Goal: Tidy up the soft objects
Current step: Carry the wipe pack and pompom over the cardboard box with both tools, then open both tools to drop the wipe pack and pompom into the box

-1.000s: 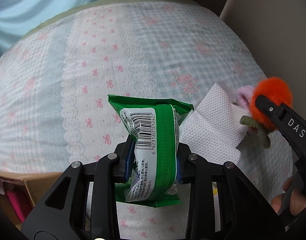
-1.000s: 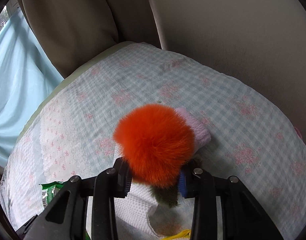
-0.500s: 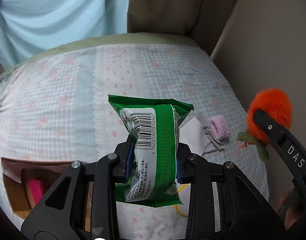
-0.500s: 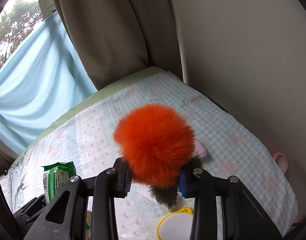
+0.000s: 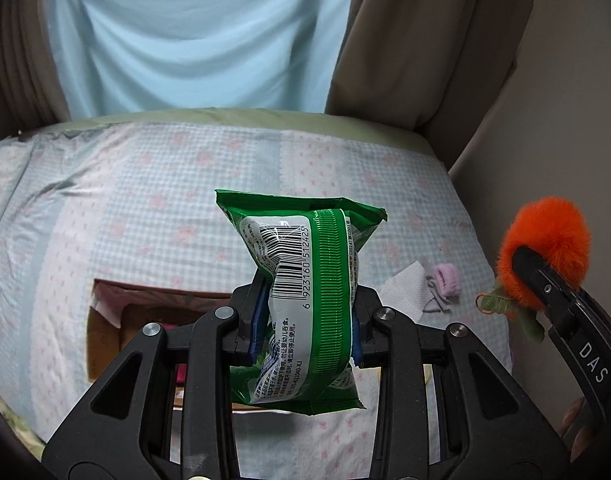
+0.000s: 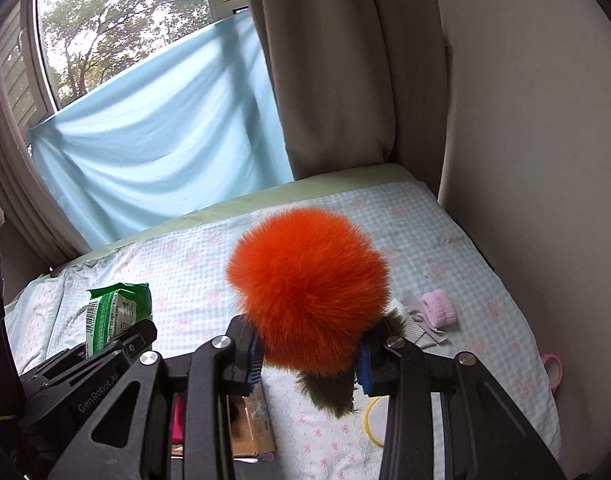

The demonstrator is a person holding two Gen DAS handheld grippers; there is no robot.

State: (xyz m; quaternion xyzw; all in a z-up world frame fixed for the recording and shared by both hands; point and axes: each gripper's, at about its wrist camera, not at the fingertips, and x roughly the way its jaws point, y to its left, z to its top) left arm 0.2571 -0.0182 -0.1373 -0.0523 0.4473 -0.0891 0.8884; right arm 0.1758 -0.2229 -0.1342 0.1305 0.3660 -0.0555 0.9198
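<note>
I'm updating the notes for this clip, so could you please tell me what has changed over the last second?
Both grippers have risen away from the bed: the tissue and pink sock look smaller, and the cardboard box and window have come into view. Unchanged: the left gripper stays clamped on the green packet, the right gripper on the orange pom-pom.

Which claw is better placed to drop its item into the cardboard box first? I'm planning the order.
Left, probably. The left claw grips the green wipes pack almost directly above the open cardboard box. The right claw, gripping the orange pompom, hangs farther to the side, nearer the pink sock.
</note>
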